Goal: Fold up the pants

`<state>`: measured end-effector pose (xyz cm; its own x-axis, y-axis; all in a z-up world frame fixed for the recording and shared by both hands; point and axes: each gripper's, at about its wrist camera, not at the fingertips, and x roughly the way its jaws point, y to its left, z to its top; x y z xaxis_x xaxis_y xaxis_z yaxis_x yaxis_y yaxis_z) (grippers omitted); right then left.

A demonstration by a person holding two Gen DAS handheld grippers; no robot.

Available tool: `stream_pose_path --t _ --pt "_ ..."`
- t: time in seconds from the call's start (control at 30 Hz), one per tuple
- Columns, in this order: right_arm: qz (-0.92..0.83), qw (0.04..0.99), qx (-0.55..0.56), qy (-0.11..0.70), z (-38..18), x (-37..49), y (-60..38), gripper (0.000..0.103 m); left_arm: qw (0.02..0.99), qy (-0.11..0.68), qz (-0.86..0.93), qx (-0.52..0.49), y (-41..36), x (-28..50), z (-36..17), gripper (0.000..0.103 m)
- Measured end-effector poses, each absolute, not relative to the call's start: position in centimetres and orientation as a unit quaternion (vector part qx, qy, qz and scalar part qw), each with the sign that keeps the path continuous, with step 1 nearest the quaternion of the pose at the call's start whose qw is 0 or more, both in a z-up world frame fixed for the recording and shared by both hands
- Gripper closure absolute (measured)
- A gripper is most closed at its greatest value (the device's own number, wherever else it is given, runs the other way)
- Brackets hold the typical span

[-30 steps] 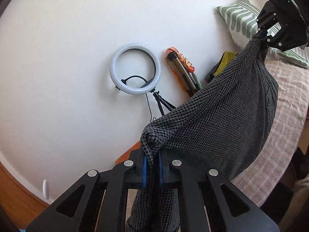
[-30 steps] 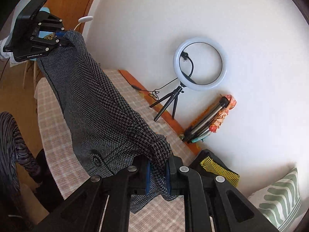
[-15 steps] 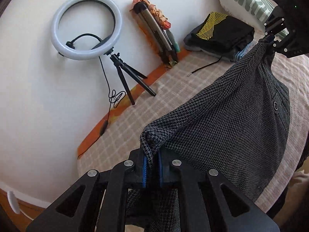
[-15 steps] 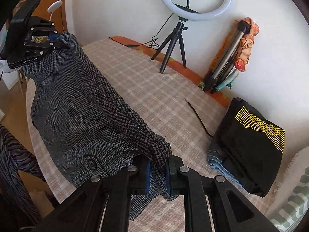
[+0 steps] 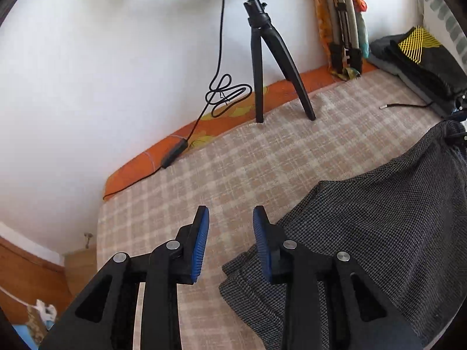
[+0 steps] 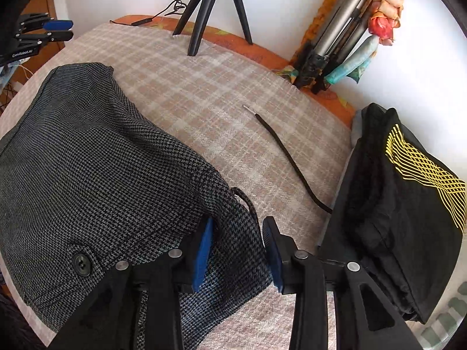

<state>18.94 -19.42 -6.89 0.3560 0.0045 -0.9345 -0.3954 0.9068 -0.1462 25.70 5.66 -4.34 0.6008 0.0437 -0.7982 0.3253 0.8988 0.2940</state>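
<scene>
Left wrist view: left claw [image 5: 229, 234] opening, nothing between pads; right claw [image 6: 238, 243] opening, corner of pants [image 6: 96, 175] between pads, pants lying on checked blanket [image 6: 204, 96]

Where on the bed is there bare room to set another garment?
Free: the checked blanket between the grey pants, the small tripod and the black cord. Crowded: the right side, with the folded black clothes and the leaning tripod.
</scene>
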Motion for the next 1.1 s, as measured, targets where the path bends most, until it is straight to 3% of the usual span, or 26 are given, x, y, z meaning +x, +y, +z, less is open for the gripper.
stream_pose_path --t 0.3,0.4,0.47,0.57,0.83,1.1 --pt "0.189 0.833 -0.133 0.503 -1.1 8.2 -19.3 0.064 0.854 0.495 -0.126 0.095 10.0 13.7 -5.7 0.067" --pt "0.212 0.827 -0.139 0.501 -0.8 5.0 -17.7 0.056 0.839 0.517 -0.146 0.083 9.5 10.1 -6.7 0.067" --pt "0.236 0.822 -0.142 0.499 -1.0 3.2 -16.7 0.053 0.834 0.522 -0.163 0.069 9.2 8.0 -6.9 0.066" --pt "0.214 0.812 -0.159 0.520 -2.5 1.6 -16.0 0.052 0.828 0.532 -0.173 0.040 9.1 5.8 -7.1 0.043" --pt "0.191 0.795 -0.051 0.574 -6.6 0.6 -18.8 0.052 0.820 0.542 -0.181 -0.028 7.9 5.7 -9.2 0.043" --pt "0.207 0.810 -0.052 0.546 -7.4 1.7 -17.5 0.054 0.849 0.467 -0.151 0.194 5.0 2.3 -7.1 0.043"
